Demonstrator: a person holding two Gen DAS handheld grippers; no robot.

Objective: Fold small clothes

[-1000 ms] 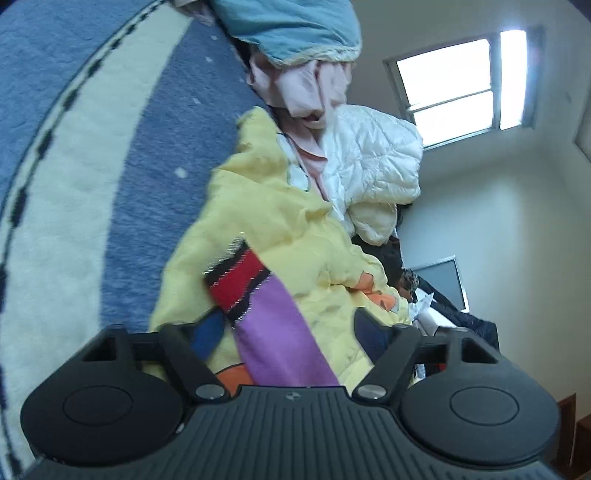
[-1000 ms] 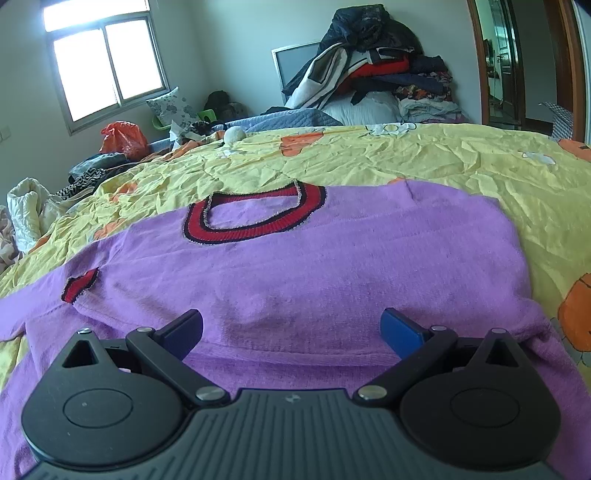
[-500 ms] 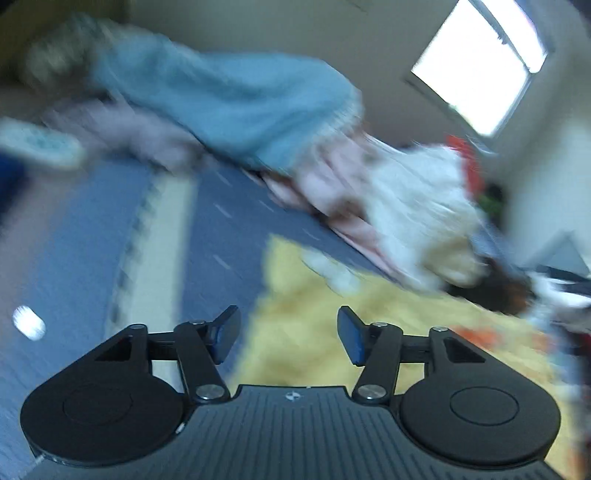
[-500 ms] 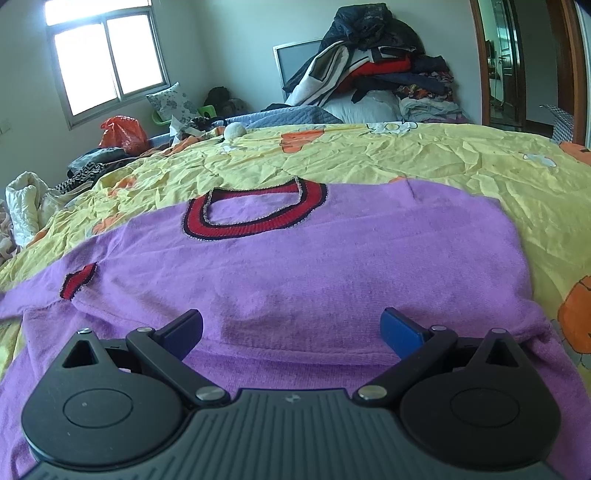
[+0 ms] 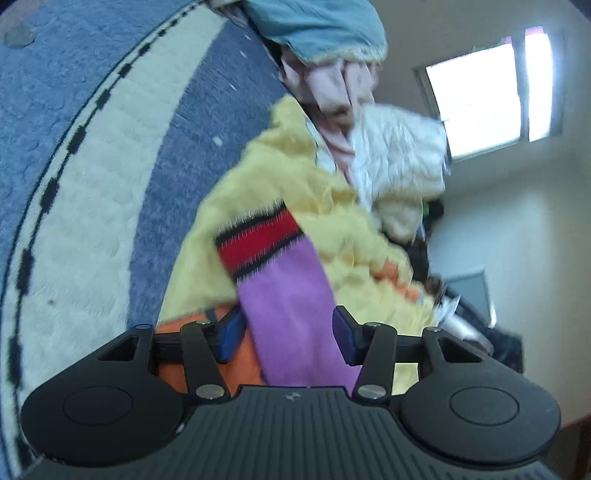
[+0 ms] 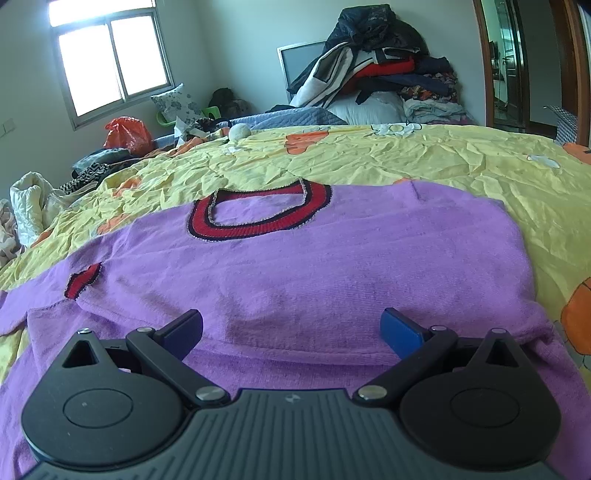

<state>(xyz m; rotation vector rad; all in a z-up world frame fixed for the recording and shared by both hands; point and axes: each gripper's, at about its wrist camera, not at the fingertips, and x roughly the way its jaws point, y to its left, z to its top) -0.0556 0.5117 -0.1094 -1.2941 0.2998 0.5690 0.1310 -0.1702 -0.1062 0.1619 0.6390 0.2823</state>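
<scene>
A purple sweater (image 6: pixel 314 269) with a red and black neckline (image 6: pixel 258 218) lies flat on the yellow bedsheet (image 6: pixel 424 162). My right gripper (image 6: pixel 291 330) is open, low over its near hem, which is folded over. In the left wrist view the sweater's sleeve (image 5: pixel 291 314), with a red and black cuff (image 5: pixel 258 243), runs between the fingers of my left gripper (image 5: pixel 288 336). The blue pads stand on either side of the sleeve, open, with small gaps to the fabric. The left view is tilted and partly blurred.
A blue and cream blanket (image 5: pixel 92 166) lies left of the sheet. A heap of clothes, teal (image 5: pixel 317 26), pink and white (image 5: pixel 399 155), sits beyond the sleeve. A clothes pile (image 6: pixel 384 70), a red bag (image 6: pixel 127 134) and a window (image 6: pixel 110 59) are across the room.
My left gripper swung away over the blanket half a second ago, then came back to the sleeve, with its jaws narrower than a second ago. The right gripper barely moved.
</scene>
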